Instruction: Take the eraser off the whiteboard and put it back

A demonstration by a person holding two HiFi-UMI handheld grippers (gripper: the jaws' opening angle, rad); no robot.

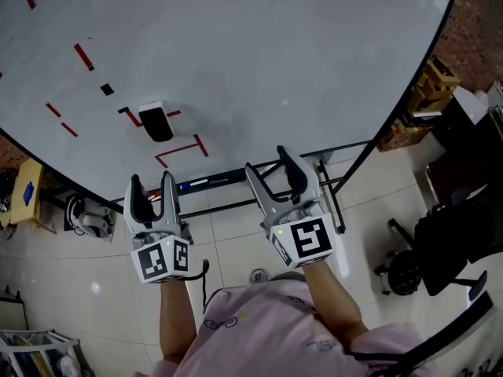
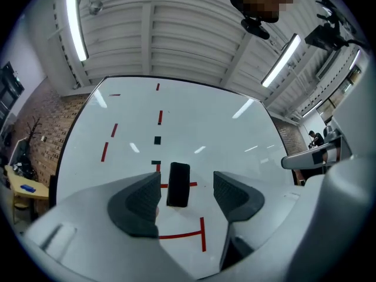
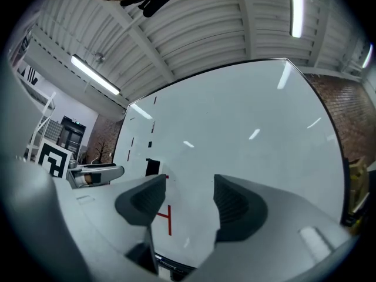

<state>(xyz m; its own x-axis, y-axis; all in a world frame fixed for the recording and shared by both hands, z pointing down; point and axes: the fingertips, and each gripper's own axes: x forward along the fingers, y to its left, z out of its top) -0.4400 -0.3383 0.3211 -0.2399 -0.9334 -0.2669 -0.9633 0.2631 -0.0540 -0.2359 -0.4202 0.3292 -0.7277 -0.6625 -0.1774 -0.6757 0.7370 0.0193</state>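
Whiteboard (image 1: 275, 69) with the eraser (image 1: 156, 121) stuck on it among red tape marks (image 1: 181, 149), left tongs (image 1: 151, 181) aimed at it.
Both tongs are half-spread and empty, the right tongs (image 1: 269, 162) idle. The eraser sits ahead of the left jaws, untouched; keep it centred, close on its long sides, pull straight off.

Bright, even light comes from the ceiling tubes (image 2: 77, 22) above me. They glint as short white streaks on the whiteboard (image 2: 194, 128). Both gripper views bulge like fisheyes, with black corners and soft edges. My head view is sharp, with one small glare spot on the floor (image 1: 94, 287).
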